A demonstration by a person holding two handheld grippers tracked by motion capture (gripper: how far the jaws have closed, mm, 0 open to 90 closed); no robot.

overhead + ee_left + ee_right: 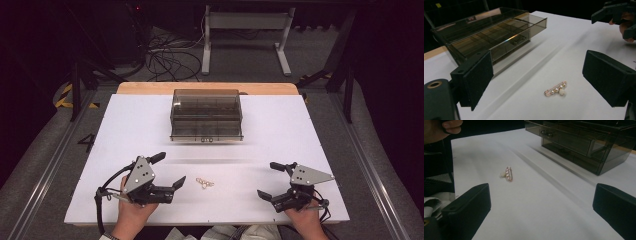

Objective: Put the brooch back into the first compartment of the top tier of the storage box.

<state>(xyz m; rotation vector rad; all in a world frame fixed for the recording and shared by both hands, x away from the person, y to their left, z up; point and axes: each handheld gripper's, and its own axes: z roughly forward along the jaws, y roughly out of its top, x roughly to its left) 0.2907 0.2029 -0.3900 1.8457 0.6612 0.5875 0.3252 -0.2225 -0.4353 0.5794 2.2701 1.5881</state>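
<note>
A small gold pin set with pearls point(204, 183) lies on the white table top, near the front middle. It shows close up in the left gripper view as the pearl pin point(556, 89) and farther off in the right gripper view as the pin point(508, 173). A smoky clear plastic drawer box point(206, 114) stands at the back middle, also seen as the box point(491, 32) and the box point(584, 142). My left gripper point(172, 170) is open just left of the pin. My right gripper point(270, 180) is open to the pin's right. Both hold nothing.
The white board point(125, 130) covers a wooden table whose far edge point(150, 88) shows behind the box. Metal rails run along both sides. Cables and a grey desk frame point(245, 35) lie on the floor beyond.
</note>
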